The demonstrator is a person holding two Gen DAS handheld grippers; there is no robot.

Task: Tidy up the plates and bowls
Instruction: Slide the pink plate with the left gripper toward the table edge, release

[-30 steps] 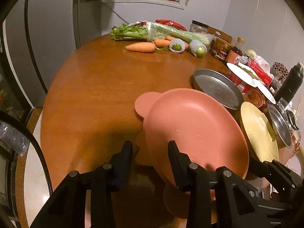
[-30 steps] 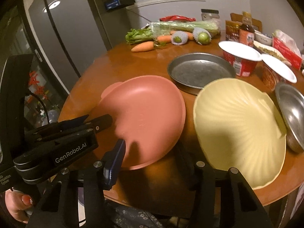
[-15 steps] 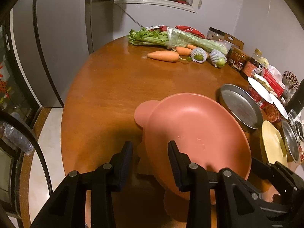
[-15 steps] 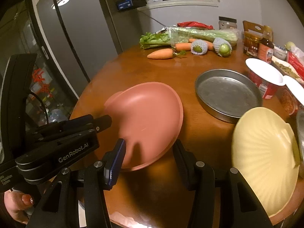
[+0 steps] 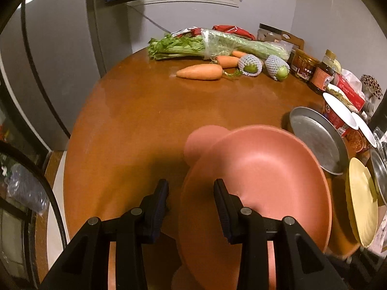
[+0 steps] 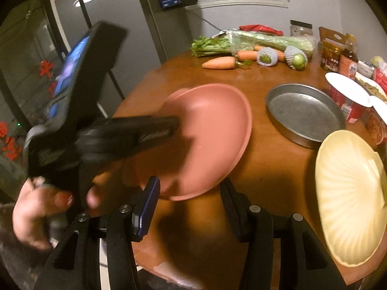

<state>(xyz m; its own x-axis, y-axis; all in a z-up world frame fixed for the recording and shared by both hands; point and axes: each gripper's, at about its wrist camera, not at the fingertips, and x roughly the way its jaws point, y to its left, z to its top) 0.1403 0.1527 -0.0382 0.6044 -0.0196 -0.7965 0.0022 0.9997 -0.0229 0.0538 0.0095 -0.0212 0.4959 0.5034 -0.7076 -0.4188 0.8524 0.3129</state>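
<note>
Right, my left gripper has its fingers a little apart around the near rim of the pink plate, one inside and one outside; whether they truly pinch it I cannot tell. That plate sits tilted, raised off the table by the near edge. My right gripper hangs wide open and holding nothing, just short of the same plate. Further right, the metal pan lies flat toward the table's right edge, and the cream scalloped plate sits at the near right edge, apart from the pan. As I judge it, nothing is stacked yet: pink, cream and metal pieces are all separate, so nearly all the sorting remains.
</note>
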